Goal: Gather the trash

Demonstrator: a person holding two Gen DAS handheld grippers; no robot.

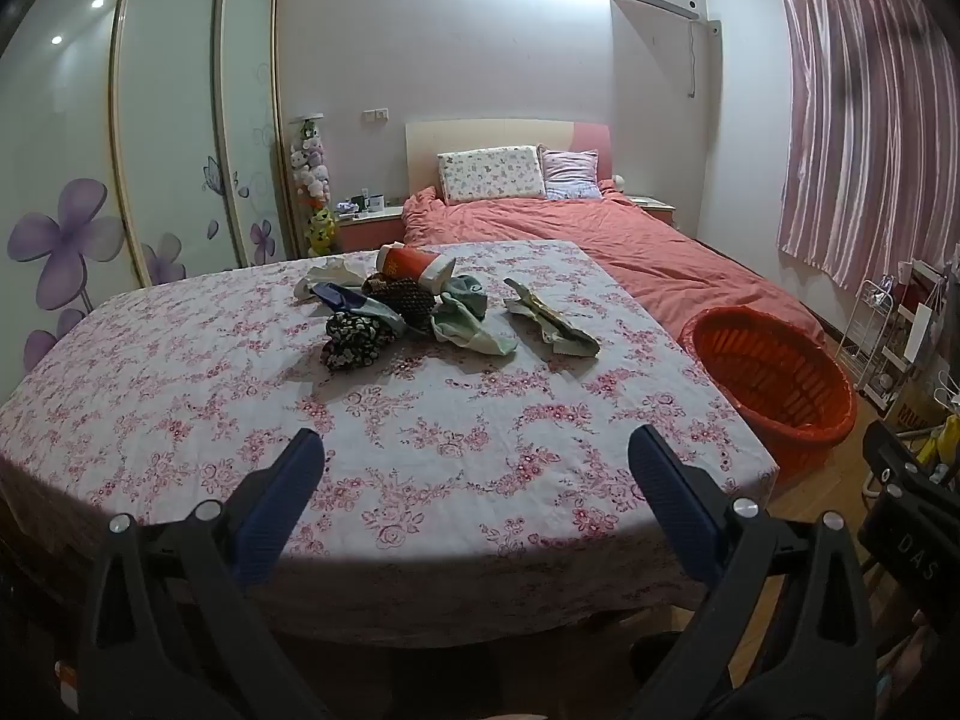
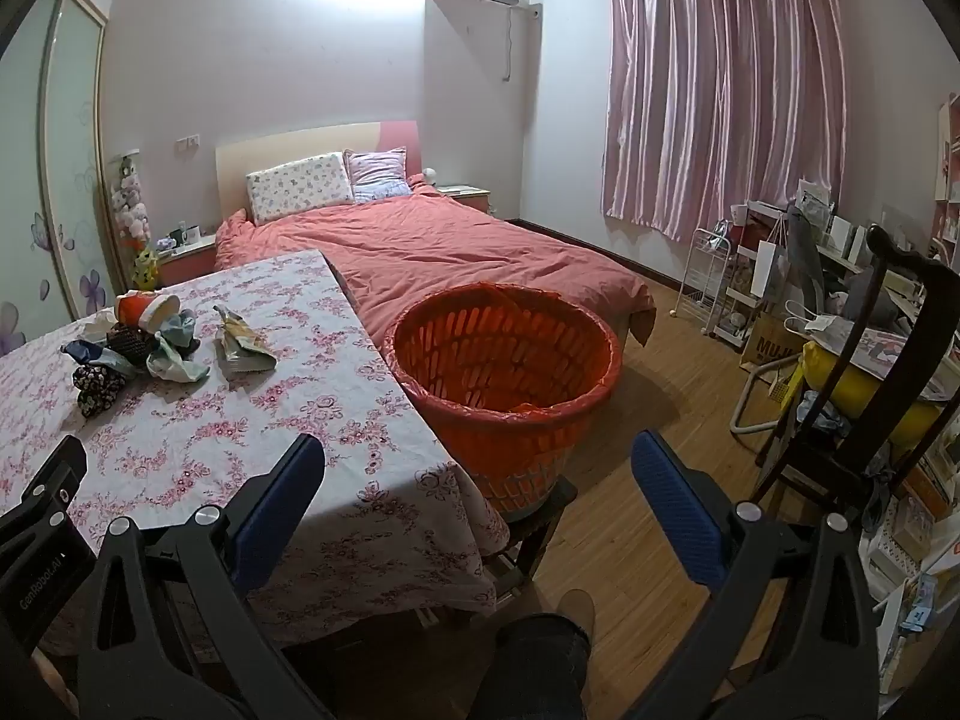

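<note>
Now, L to R:
Wardrobe: standing at far L w/ purple flower decals on sliding doors.
Left gripper: hovering over near edge of tabletop, jaws spread wide, nothing btwn them.
Tabletop: wearing a pink floral cloth, carrying all the trash in one cluster toward its far side.
Trash pile: sitting mid-far on tabletop; crumpled white paper lying at its L end, dark patterned bundle lying nearest the camera.
Red cup: lying on its side at back of pile, touching the dark stuff beneath it.
Green wrapper: slumping at R side of pile.
Torn packet: lying just R of pile, slightly apart from it.
Right gripper: hanging past the tabletop's R corner, fingers wide apart, holding nothing; basket showing btwn them.
Orange basket: standing just beside tabletop's R edge on a dark stool, lined w/ orange bag, looking nearly empty inside.
Bed: lying behind tabletop & basket, w/ salmon duvet and 2 pillows.
Curtain: hanging pink on R wall.
Chair: standing far R, among clutter.
</note>
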